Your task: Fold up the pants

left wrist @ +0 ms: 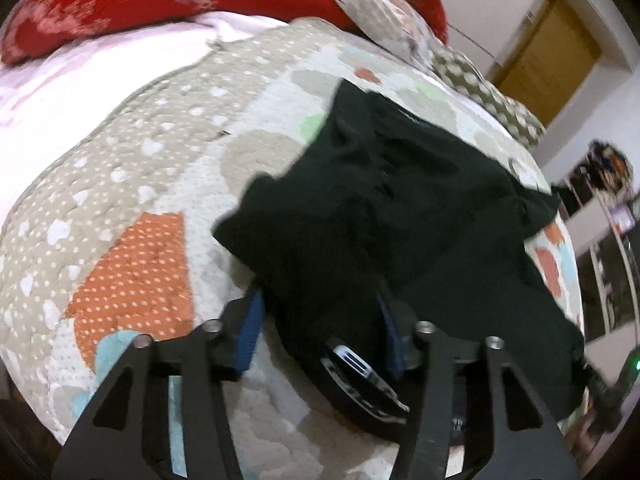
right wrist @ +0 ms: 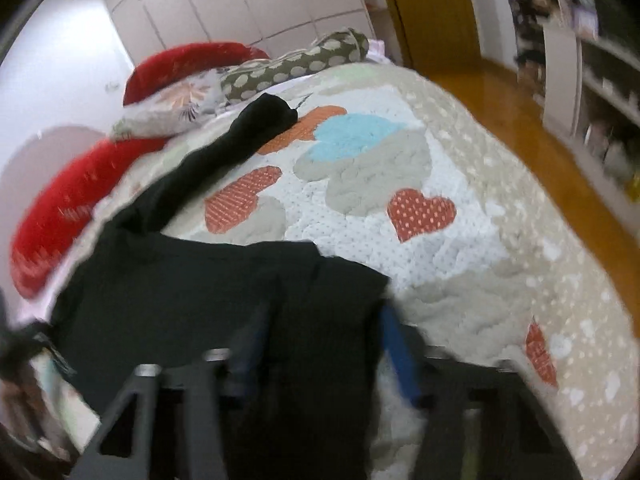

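We see black pants (left wrist: 392, 208) lying crumpled on a quilted bedspread (left wrist: 132, 184), a soft matte knit that bunches into loose folds. From the right wrist view the pants (right wrist: 192, 292) spread across the near left part of the bed, with one leg running as a narrow strip up toward the pillows at the head end. The waistband sits at the near edge of the bed in the left wrist view, and a band with white lettering (left wrist: 352, 364) curves there; the letters are too distorted for us to read.

The left gripper (left wrist: 320, 320) has its blue-padded fingers (left wrist: 250, 332) apart, with a fold of the pants between them; the pads do not press on the cloth. The right gripper (right wrist: 320, 344) is blurred: its blue-padded fingers (right wrist: 400, 356) straddle a fold of the dark fabric, and they look apart, not clamped on it.

The bedspread (right wrist: 440, 280) is stitched in puffy ridges, cream and beige with white dots, and carries appliqué hearts in orange dotted cloth (right wrist: 420, 212), pale blue and grey. A red cushion (left wrist: 160, 4) at the head end feels plush in look and bears pale script we cannot make out. An olive bolster with pale spots (right wrist: 296, 64) lies beside it. Past the far edge of the bed runs a glossy wooden floor (right wrist: 540, 128)
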### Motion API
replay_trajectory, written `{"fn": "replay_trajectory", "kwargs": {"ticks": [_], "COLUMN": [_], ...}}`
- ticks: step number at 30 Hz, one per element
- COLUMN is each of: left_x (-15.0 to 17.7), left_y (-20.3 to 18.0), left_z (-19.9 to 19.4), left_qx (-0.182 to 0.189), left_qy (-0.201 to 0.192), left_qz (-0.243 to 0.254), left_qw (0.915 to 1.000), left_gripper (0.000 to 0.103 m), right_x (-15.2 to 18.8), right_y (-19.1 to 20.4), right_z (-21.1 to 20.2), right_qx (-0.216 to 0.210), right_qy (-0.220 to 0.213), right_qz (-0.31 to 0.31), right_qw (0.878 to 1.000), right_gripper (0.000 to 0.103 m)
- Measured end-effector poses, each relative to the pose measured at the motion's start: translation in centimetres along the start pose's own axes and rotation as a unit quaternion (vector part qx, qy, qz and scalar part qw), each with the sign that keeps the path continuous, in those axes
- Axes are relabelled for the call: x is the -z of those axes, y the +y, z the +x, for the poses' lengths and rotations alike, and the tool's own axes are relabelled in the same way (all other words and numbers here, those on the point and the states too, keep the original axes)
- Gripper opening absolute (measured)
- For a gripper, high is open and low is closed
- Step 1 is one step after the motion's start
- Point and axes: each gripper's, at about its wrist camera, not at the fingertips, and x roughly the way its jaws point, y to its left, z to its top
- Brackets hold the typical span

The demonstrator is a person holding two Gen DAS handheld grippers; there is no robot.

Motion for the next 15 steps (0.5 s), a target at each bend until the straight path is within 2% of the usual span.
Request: {"fn": "replay_trajectory", "kwargs": {"ticks": [2,3,4,6,8,11,12,13,15], "left_x": [-0.2,-0.2,-0.1,0.3,0.9,1.6,1.8,1.9,2.3], "left_y": [0.3,0.3,0.0,-0.7,-1.4,-2.6,-2.6,-2.4,-1.3], "left_z": [0.5,0.8,0.8,0.0,-1.5,-2.3,-1.8,-1.3,0.0], "left_qx": [0.007,0.008,0.007,0.037,0.059,0.045,0.034,0.022,0.009], "left_qy": [-0.008,-0.004,-0.001,0.012,0.014,0.002,0.005,0.01,0.029], "left_qz": [-0.016,-0.017,-0.012,-0.004,0.002,0.026,0.025,0.022,0.003], "left_qw": [0.9998,0.9998,0.9999,0.9992,0.9982,0.9987,0.9991,0.9995,0.9995], "left_gripper": [0.054,0.053,0.041,0.028,0.028,0.028,0.032,0.04,0.045], "right_x": [-0.2,-0.4,-0.5,-0.9,-1.2,-1.9,-2.1,-2.2,-2.1], "right_y": [-0.4,-0.6,-0.7,-0.5,-0.4,-1.0,-1.7,-2.2,-3.3], "right_z": [-0.4,-0.7,-1.3,-3.0,-4.8,-6.4,-5.8,-5.0,-3.0], "right_qx": [-0.02,-0.027,-0.023,0.0,0.02,0.065,0.066,0.065,0.073], "right_qy": [-0.003,-0.005,-0.01,-0.024,-0.036,-0.048,-0.033,-0.018,0.021], "right_qz": [0.013,0.02,0.019,0.001,-0.011,-0.021,-0.014,-0.006,0.012], "right_qw": [1.0,0.999,1.0,1.0,0.999,0.997,0.997,0.998,0.997], "right_gripper": [0.02,0.02,0.02,0.019,0.018,0.018,0.018,0.019,0.022]}}
